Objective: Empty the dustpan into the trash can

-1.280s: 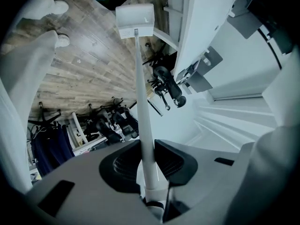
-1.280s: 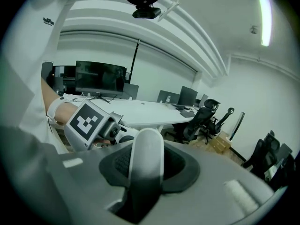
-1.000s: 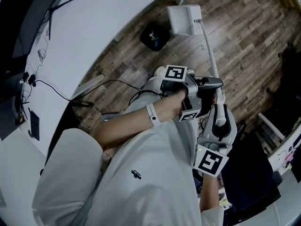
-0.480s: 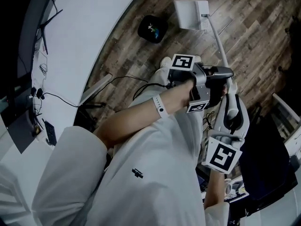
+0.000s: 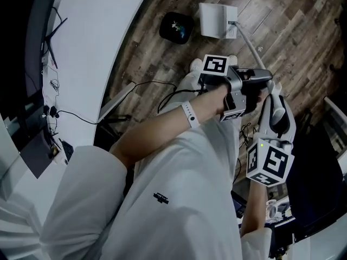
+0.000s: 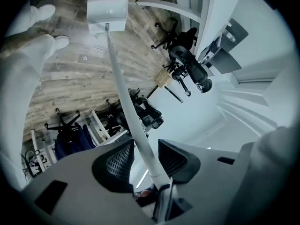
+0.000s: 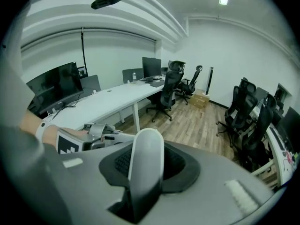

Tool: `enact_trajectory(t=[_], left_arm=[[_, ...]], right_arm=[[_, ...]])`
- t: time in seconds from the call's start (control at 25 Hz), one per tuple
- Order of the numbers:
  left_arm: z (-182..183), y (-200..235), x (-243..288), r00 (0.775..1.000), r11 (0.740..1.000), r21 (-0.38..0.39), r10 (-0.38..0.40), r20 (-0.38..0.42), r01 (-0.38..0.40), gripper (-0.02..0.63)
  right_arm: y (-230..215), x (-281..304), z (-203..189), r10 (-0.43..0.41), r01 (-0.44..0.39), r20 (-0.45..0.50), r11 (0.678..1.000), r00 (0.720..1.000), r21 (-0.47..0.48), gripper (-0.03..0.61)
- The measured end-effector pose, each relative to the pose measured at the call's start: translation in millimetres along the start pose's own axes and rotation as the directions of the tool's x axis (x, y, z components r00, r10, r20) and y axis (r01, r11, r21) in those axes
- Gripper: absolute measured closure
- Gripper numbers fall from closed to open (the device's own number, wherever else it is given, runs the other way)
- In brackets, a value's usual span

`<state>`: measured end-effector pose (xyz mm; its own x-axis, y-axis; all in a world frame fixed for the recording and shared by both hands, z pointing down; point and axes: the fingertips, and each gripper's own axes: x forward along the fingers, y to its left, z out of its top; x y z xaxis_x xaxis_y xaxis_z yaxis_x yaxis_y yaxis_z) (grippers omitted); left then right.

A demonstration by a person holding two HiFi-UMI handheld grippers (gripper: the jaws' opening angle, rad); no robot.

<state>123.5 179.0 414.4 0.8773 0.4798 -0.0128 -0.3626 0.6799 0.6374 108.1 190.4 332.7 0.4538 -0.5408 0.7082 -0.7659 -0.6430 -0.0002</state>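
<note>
The white dustpan (image 5: 217, 19) sits low over the wood floor beside the black trash can (image 5: 177, 27). Its long white handle (image 5: 246, 42) runs back to both grippers. In the left gripper view the dustpan (image 6: 107, 11) shows at the top, and the pole (image 6: 123, 93) passes between the jaws of my left gripper (image 6: 143, 149). Those jaws have just been opening, and a small gap shows on each side of the pole. My left gripper (image 5: 259, 83) is level on the shaft. My right gripper (image 7: 149, 165) is shut on the handle's rounded end (image 7: 146, 149), and in the head view it (image 5: 269, 99) sits behind the left.
A long white desk (image 5: 108, 37) curves along the left, with cables (image 5: 152, 93) on the floor under it. The person's shoes (image 5: 196, 65) stand near the trash can. Office chairs (image 6: 187, 64) and more desks (image 7: 108, 102) fill the room beyond.
Both grippers and the handle have drifted to the right in the head view. The dustpan stays next to the trash can.
</note>
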Motion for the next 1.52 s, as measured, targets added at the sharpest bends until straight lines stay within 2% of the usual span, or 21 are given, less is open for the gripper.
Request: enact_trajectory(t=[0.12,0.32,0.44,0.52,0.64,0.72,0.76,0.84,0.92,1.04,1.12,1.2,1.24,1.32,1.4,1.52], left_arm=[[3.8,5.3,-8.1,1.0,1.0,0.028,0.012,0.018,-0.013,0.465],[26.5,23.9,-46.3,0.992,0.997,0.022,0.077,0.1,-0.079,0.471],[38.5,26.4,-68.4,0.984,0.988,0.074,0.122,0.13,-0.132,0.52],[44.2,30.1,-82.1,0.969,0.962,0.17,0.187,0.161,-0.214,0.545],[44.0,26.6,-97.0,0.947,0.892,0.328,0.261,0.19,-0.311,0.583],[45.7,25.0,-104.7,0.929,0.82,0.438,0.307,0.208,-0.368,0.598],[47.7,27.0,-109.3,0.914,0.77,0.493,0.341,0.222,-0.406,0.601],[51.4,32.8,-120.0,0.872,0.645,0.591,0.414,0.263,-0.484,0.606],[51.7,32.7,-128.7,0.84,0.527,0.669,0.45,0.302,-0.523,0.606],[48.6,23.9,-133.0,0.815,0.373,0.758,0.462,0.349,-0.535,0.606],[46.7,17.0,-133.2,0.799,0.259,0.806,0.467,0.378,-0.533,0.606],[44.9,9.0,-133.5,0.789,0.147,0.842,0.461,0.407,-0.52,0.606],[44.3,5.4,-134.2,0.784,0.099,0.852,0.456,0.421,-0.515,0.607],[42.8,0.0,-136.9,0.773,0.027,0.858,0.45,0.447,-0.513,0.607],[40.9,-5.3,-141.0,0.763,-0.024,0.857,0.444,0.47,-0.514,0.607],[39.3,-13.6,-148.0,0.759,-0.065,0.853,0.425,0.493,-0.518,0.607]], right_arm=[[-8.3,8.6,-9.9,0.005,-0.003,-0.027,0.999,1.0,0.048,0.465],[-16.8,24.7,-24.0,0.002,0.006,-0.072,0.993,0.997,0.115,0.465],[-16.2,40.4,-29.6,0.001,0.008,-0.092,0.995,0.996,0.102,0.463],[-16.9,49.6,-36.9,-0.001,0.011,-0.105,0.996,0.994,0.094,0.463],[-18.3,62.2,-48.8,-0.01,0.025,-0.129,0.993,0.992,0.112,0.463],[-18.3,73.0,-54.9,-0.015,0.034,-0.145,0.991,0.989,0.127,0.463],[-17.7,78.7,-57.8,-0.018,0.038,-0.153,0.99,0.988,0.133,0.463],[-16.0,89.2,-63.5,-0.022,0.048,-0.171,0.988,0.985,0.148,0.463],[-14.2,98.7,-68.1,-0.024,0.057,-0.187,0.983,0.982,0.172,0.463],[-15.0,112.0,-74.4,-0.03,0.074,-0.208,0.976,0.978,0.207,0.463],[-15.9,121.2,-77.8,-0.036,0.087,-0.222,0.971,0.974,0.223,0.463],[-14.9,132.2,-80.5,-0.039,0.093,-0.234,0.97,0.971,0.223,0.463],[-13.9,138.5,-82.0,-0.04,0.093,-0.239,0.971,0.97,0.218,0.463],[-11.8,150.6,-85.8,-0.042,0.097,-0.253,0.973,0.967,0.208,0.463],[-9.7,161.2,-88.7,-0.049,0.105,-0.269,0.974,0.962,0.2,0.463],[-6.6,177.0,-90.4,-0.06,0.116,-0.289,0.977,0.955,0.181,0.463]])
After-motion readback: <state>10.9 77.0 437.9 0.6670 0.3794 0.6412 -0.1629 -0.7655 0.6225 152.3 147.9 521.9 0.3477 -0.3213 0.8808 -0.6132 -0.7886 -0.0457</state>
